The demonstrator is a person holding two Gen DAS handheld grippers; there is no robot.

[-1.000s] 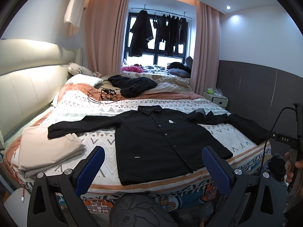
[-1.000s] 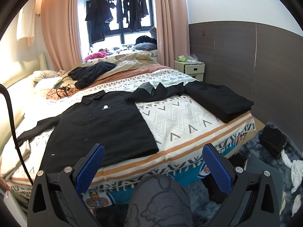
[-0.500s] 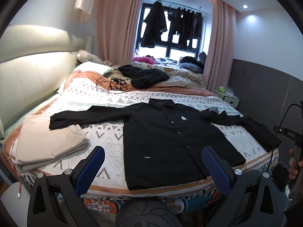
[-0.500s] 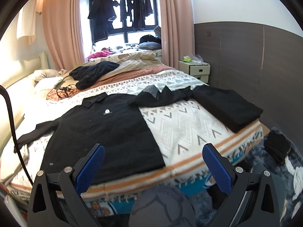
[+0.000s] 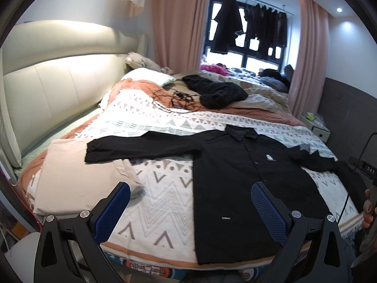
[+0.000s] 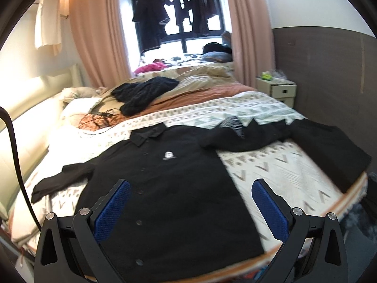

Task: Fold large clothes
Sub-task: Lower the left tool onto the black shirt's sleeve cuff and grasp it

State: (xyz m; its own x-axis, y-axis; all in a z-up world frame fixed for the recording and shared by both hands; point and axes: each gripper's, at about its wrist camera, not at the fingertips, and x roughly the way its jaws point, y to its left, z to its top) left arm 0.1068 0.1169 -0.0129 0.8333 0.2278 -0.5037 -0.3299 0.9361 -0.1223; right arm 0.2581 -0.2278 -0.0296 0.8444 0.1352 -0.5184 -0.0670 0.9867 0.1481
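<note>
One black long-sleeved button-front shirt lies flat, front up, on the patterned white-and-orange bedspread, collar toward the window and hem at the near edge of the bed; both sleeves are spread outward. One small white chest logo and one white hem label show on the shirt. The left gripper hangs above the near edge of the bedspread, its two blue-padded fingers wide apart and holding nothing; the shirt's hem lies below its right-hand finger. The right gripper hangs over the shirt's lower front, its two blue-padded fingers likewise wide apart and empty. One folded beige garment stack sits on the bedspread left of the shirt, with the shirt's cuff resting on its far corner. One folded black garment lies on the bedspread right of the shirt, touching the end of the other sleeve. Beyond the shirt's collar lie one tangle of black cable and one heap of dark knitted fabric. One white bedside cabinet stands off the bedspread's far right corner. The right-hand view is motion-blurred.
</note>
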